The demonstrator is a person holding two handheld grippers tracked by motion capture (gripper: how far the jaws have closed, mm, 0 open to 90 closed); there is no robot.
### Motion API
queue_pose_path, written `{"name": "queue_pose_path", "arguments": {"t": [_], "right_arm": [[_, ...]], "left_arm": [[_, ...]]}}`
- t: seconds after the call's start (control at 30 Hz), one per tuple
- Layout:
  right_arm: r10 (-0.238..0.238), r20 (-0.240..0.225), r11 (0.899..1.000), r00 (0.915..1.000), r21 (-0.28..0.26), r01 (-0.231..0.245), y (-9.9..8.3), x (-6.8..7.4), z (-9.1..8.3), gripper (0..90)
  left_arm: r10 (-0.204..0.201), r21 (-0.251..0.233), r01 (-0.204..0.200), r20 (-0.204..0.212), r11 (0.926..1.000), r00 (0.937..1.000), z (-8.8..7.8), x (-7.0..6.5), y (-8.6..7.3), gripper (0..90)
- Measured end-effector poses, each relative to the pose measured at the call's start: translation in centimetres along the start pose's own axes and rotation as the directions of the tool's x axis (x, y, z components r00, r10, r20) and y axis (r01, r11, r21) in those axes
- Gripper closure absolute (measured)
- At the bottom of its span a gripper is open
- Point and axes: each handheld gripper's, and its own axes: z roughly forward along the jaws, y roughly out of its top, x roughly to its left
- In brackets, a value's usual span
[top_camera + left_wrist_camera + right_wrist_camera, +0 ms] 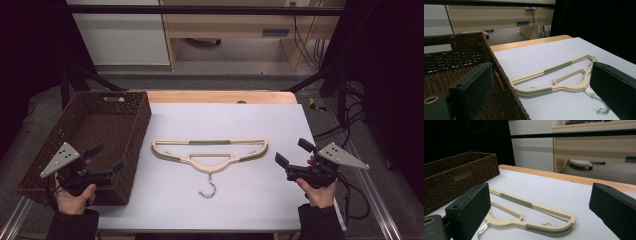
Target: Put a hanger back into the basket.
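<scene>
Hanger (210, 150) crosswise, hook (208, 188) toward person

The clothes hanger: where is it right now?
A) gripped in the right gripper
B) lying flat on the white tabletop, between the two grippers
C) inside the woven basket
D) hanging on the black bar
B: the clothes hanger lies flat on the white tabletop, untouched, beside the basket.

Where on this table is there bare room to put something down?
The white sheet is bare beyond the hanger toward the wooden edge, and on the near side around its metal hook. The basket takes up the left side, the left gripper over it.
</scene>
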Motion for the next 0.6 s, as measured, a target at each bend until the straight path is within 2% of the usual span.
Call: {"name": "queue_pose_path", "arguments": {"t": [0.33,0.6], "right_arm": [[0.000,0.005,1.000,1.0000,0.030,0.000,0.4,1.5,0.8,7.8],[-0.035,-0.023,0.996,0.9991,0.078,0.036,0.3,3.5,2.6,10.5]], "left_arm": [[0.004,0.013,-0.004,-0.013,0.9999,0.9999,0.3,0.0,-0.2,4.5],[0.012,0.017,-0.011,-0.013,0.9998,0.9998,0.4,-0.1,-0.2,4.6]]}}
